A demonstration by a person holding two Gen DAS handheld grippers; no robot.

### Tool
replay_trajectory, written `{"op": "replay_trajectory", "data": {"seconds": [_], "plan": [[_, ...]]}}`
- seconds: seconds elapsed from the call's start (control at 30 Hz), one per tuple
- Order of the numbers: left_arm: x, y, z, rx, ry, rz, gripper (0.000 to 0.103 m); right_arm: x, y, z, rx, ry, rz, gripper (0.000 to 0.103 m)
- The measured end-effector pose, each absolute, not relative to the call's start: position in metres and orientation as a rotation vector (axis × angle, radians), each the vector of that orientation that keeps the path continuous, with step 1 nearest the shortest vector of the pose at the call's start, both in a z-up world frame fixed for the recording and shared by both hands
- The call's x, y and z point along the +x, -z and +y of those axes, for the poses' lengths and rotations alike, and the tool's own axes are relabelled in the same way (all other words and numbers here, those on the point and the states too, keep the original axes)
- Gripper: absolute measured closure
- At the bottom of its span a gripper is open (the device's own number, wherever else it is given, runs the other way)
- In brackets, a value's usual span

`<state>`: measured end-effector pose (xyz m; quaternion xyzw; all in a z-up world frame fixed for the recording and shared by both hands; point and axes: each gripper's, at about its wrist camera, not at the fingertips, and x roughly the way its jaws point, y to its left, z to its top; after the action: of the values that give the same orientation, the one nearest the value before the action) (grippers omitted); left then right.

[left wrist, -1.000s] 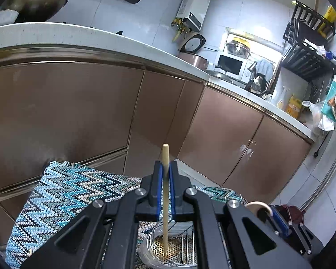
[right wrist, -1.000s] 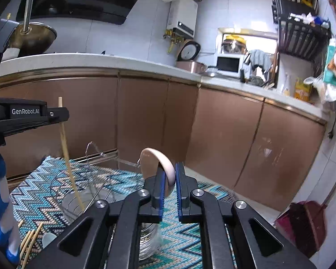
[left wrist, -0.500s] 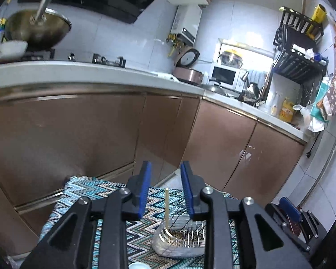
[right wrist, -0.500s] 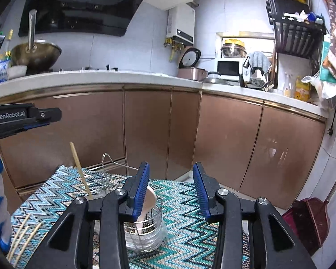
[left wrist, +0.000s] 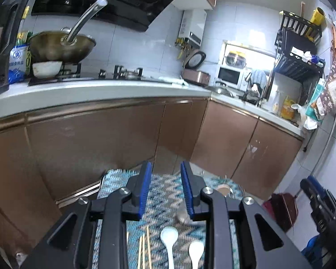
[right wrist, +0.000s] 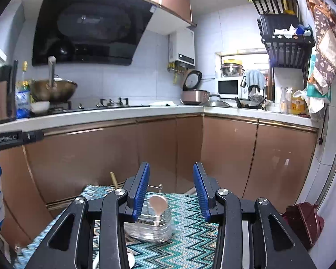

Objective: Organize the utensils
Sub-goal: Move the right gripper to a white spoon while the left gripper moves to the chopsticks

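A wire-mesh utensil holder (right wrist: 152,226) stands on a blue zigzag mat (right wrist: 190,235). A beige spoon (right wrist: 159,202) stands upright in it, and a wooden chopstick (right wrist: 113,179) pokes up behind my right gripper's left finger. My right gripper (right wrist: 171,188) hangs open above and short of the holder, holding nothing. My left gripper (left wrist: 165,188) is also open and empty. Below it on the mat (left wrist: 163,192) lie loose chopsticks (left wrist: 144,246) and two white spoons (left wrist: 169,242) (left wrist: 196,253). In the left wrist view the holder is mostly hidden; only the beige spoon's bowl (left wrist: 221,189) shows.
Brown cabinet doors (right wrist: 230,157) run behind the mat under a white counter (right wrist: 114,115) with a wok (right wrist: 53,90), a hob, a rice cooker and a microwave. A dark red dustpan (right wrist: 304,222) sits on the floor at the right.
Both grippers opened: the left let go of the chopstick, the right of the beige spoon, and both pieces stay in the holder. Both grippers then rose and drew back from it.
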<state>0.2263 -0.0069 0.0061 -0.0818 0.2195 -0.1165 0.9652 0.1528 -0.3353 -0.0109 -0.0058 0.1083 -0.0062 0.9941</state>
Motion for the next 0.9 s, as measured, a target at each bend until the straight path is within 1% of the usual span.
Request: {"op": "replay_trajectory", "data": {"seconds": [0.2, 0.37, 0.5, 0.63, 0.77, 0.9], "plan": [[0.206, 0.007, 0.008, -0.114, 0.256, 0.549, 0.077, 0.124, 0.009, -0.326, 0.025, -0.050, 0.236, 0.063], [0.209, 0.040, 0.014, -0.092, 0.281, 0.681, 0.078, 0.120, 0.025, -0.325, 0.055, -0.092, 0.291, 0.063], [0.227, 0.075, 0.006, -0.084, 0.310, 0.804, 0.078, 0.135, 0.053, -0.328, 0.074, -0.117, 0.388, 0.063], [0.254, 0.124, -0.003, -0.112, 0.344, 0.966, 0.078, 0.158, 0.090, -0.331, 0.098, -0.141, 0.506, 0.063], [0.278, 0.165, -0.011, -0.135, 0.366, 1.099, 0.087, 0.179, 0.122, -0.332, 0.106, -0.172, 0.610, 0.063], [0.298, 0.197, -0.016, -0.161, 0.389, 1.205, 0.088, 0.203, 0.159, -0.335, 0.140, -0.223, 0.722, 0.064]]}}
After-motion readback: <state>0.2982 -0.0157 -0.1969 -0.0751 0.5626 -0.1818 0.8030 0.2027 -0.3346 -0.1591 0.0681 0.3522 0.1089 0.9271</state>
